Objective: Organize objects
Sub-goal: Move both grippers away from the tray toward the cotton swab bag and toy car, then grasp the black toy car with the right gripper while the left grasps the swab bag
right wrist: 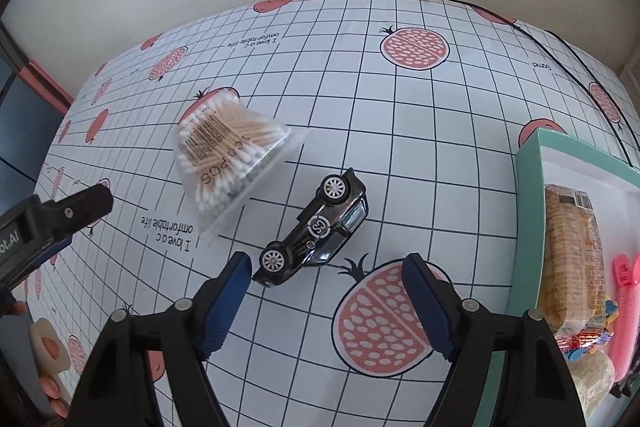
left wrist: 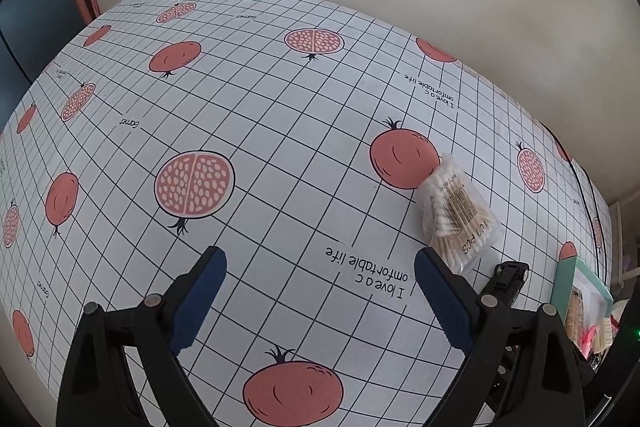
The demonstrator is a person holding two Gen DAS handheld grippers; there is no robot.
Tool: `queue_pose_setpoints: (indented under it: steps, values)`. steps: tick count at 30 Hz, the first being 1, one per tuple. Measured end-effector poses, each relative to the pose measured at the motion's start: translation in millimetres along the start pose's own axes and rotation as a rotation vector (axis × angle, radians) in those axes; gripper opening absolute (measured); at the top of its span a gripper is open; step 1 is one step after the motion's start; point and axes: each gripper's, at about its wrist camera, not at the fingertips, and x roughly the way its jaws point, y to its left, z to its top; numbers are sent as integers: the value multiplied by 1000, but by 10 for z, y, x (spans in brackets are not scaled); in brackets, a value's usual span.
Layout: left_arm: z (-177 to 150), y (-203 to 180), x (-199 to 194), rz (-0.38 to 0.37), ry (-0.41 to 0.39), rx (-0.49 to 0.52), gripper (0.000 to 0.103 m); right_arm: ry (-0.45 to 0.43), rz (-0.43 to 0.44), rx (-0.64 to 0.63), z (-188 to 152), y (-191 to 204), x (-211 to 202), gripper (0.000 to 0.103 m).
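The right tongs [right wrist: 324, 291] are spread wide w/ nothing between them, hovering just short of the toy car [right wrist: 316, 227], which lies tipped on its side on the table [right wrist: 420, 131], wheels facing up toward the camera. It looks small, hard and probably die-cast, so stiff and glossy (may slip); best pinched across the body between the two wheels, not on the wheels themselves. Near it, to the left, sits the bag of cotton swabs [right wrist: 228, 159]: light, crinkly, soft plastic, easiest taken across its middle. The left tongs [left wrist: 320, 291] are also spread and empty, w/ the bag ahead to their right. The teal box [right wrist: 532, 163] at right already holds items. A smooth grid cloth w/ pomegranate prints covers the table; plain wall behind.
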Motion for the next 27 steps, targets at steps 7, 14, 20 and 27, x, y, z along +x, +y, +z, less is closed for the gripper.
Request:
queue_pose_setpoints:
  steps: [7,14,20,27]
  values:
    - [8,-46,14,-35,-10,25,95,-28,34,43,13,-113,-61,72]
    - [23,-223,28,-99,-44,55,95,-39,35,38,53,-157,-57,50]
    - [27,-409,119,-166,-38,84,95,-38,30,36,89,-226,-39,32]
    - [69,-610,205,-207,-35,107,95,-42,37,32,160,-249,19,29]
